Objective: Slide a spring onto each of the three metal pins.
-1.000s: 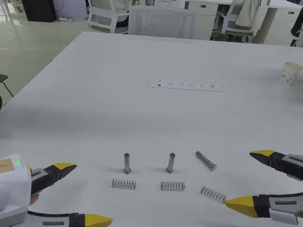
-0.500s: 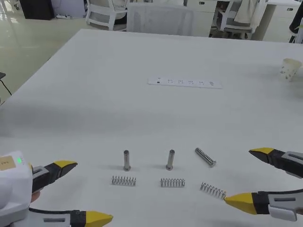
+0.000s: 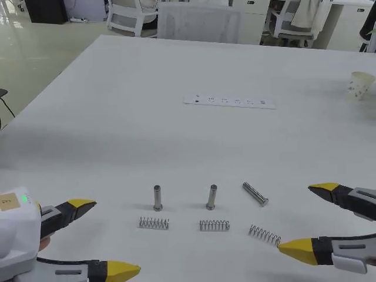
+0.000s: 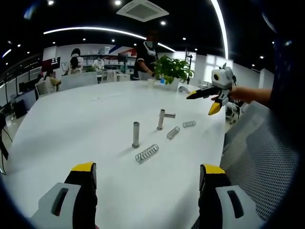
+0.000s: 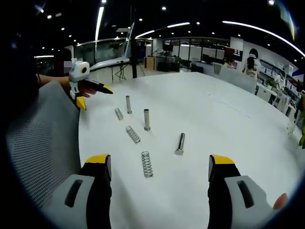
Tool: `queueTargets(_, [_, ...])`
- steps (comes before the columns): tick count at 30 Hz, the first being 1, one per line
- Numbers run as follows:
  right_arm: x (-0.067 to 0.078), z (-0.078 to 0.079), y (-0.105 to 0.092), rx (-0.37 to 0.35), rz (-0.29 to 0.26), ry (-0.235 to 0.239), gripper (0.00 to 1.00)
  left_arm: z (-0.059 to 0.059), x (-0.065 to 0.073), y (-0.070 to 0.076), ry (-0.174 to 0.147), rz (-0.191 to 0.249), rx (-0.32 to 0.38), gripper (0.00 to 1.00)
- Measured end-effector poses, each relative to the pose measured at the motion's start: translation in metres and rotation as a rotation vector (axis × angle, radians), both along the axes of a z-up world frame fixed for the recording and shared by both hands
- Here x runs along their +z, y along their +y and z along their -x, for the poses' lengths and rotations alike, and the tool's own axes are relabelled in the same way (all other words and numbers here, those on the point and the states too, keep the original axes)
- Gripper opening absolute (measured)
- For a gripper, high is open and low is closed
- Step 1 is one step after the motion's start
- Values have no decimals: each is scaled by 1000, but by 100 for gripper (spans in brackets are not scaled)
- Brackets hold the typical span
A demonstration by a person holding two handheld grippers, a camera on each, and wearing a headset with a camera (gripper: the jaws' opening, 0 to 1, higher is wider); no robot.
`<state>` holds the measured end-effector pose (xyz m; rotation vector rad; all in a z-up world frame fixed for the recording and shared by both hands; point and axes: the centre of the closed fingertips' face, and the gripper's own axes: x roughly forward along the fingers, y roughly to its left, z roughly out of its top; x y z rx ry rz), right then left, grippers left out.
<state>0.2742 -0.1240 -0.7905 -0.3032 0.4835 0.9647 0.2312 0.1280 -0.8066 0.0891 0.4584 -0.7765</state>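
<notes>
White, smooth surface (image 3: 117, 117) before you carries three cylindrical steel pins: left pin (image 3: 157, 198) and middle pin (image 3: 211, 197) upright, right pin (image 3: 255, 194) lying flat. Three coiled wire springs (image 3: 214, 225) lie loose, one just before each pin. Your left tongs (image 3: 111, 237) and right tongs (image 3: 298, 217) gape wide, holding nothing.

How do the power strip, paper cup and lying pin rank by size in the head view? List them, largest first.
1. Power strip, clearly longest.
2-3. Paper cup and lying pin: about alike; the cup sits farther off, so unranked.
</notes>
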Motion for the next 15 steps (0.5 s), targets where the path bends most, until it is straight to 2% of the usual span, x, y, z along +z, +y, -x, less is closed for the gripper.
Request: queueTargets(15, [-1,-1,-1,-3,-2,1,84,-1,1,0,-3,-1,2,86])
